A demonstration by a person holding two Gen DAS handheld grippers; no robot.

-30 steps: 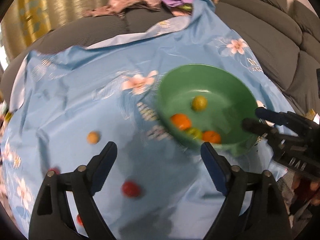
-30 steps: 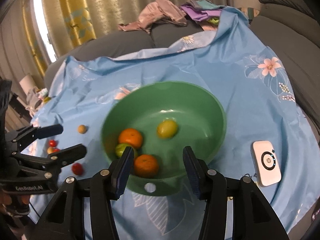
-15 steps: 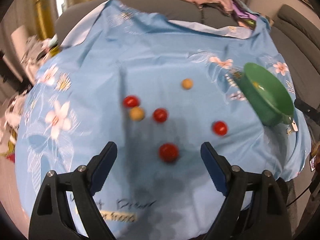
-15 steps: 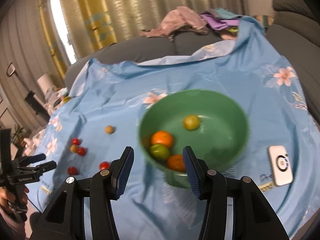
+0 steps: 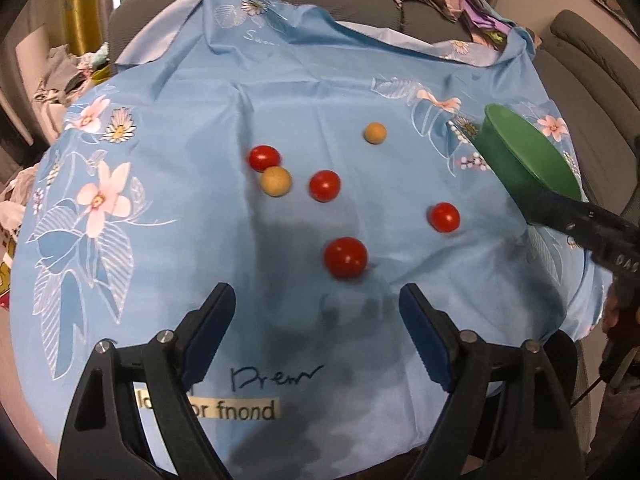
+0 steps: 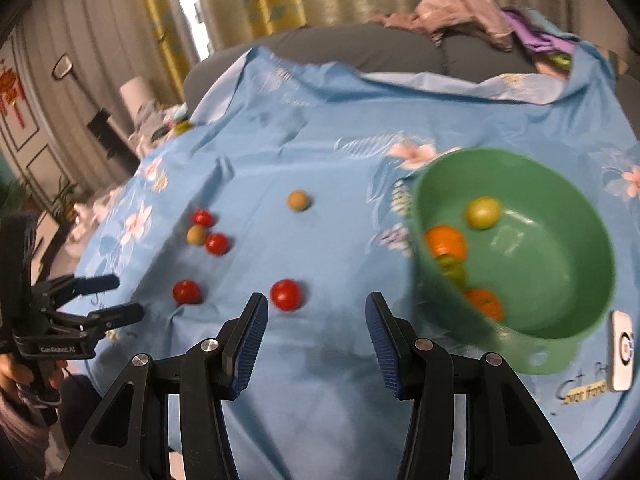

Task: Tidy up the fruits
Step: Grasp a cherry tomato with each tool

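**Left wrist view: both grippers bare above scattered fruit**

Left wrist view, lower part of the frame: the left gripper (image 5: pixel 316 336) tilts steeply down over the blue flowered cloth (image 5: pixel 192 208), its jaws spread wide with nothing between them; they have just been closing a little. Just above the gap, near the centre of the frame, lies the nearest red tomato (image 5: pixel 345 257), untouched. Farther up the frame sit three more red tomatoes (image 5: pixel 324 185), (image 5: pixel 264 157) and (image 5: pixel 444 217), and two tan round fruits (image 5: pixel 275 181) and (image 5: pixel 375 133); the lower tan one touches the upper-left tomato.

In the right wrist view the right gripper (image 6: pixel 316 338) fills the bottom centre, also angled down, its jaws partly apart and empty. One red tomato (image 6: pixel 285 294) lies just above its left finger (image 6: pixel 250 340). The left gripper appears at the left edge of that frame, held by a hand (image 6: pixel 16 376), its tips near another tomato (image 6: pixel 187 291).

The green bowl (image 6: pixel 568 312) sits at the right of the right wrist view, blurred. Inside it are two oranges (image 6: pixel 445 243) and (image 6: pixel 485 303), a yellow-green fruit (image 6: pixel 483 212) and a green one (image 6: pixel 451 267) between the oranges. A white device (image 6: pixel 622 350) lies on the cloth just beside the bowl, at the right edge.
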